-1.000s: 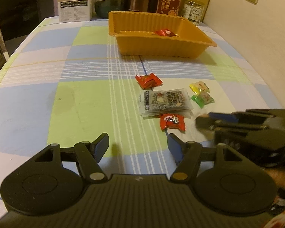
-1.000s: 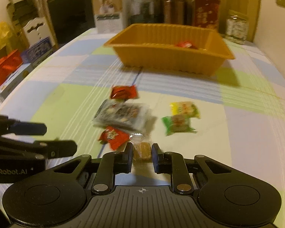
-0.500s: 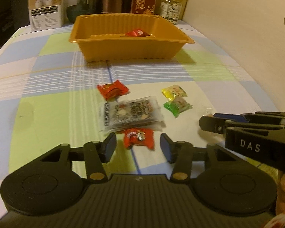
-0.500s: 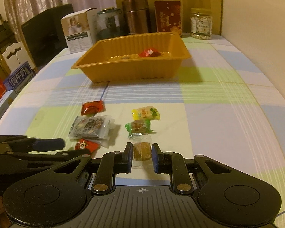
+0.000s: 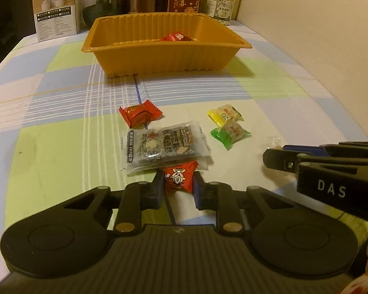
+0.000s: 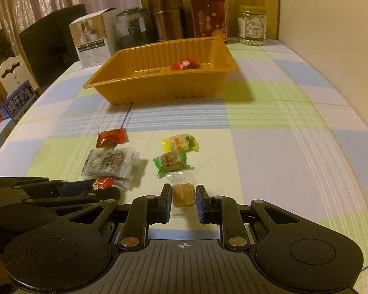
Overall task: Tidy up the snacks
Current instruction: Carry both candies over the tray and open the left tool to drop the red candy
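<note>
Checked tablecloth (image 5: 61, 127) runs ahead to an orange tray (image 5: 164, 56) already holding one red candy. Left gripper (image 5: 178, 183) pinches a red wrapped candy (image 5: 179, 177), right gripper (image 6: 183, 196) clamps a brown clear-wrapped sweet (image 6: 182, 194); both slant downward side by side, apparently ready to carry forward.

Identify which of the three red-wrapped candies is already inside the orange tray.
The red candy lying at the far end of the orange tray; the other two are on the tablecloth, one clamped in the left tool.

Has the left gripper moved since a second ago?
Yes. The left gripper advanced toward the clear snack packet, and its jaws shut on the red candy.
</note>
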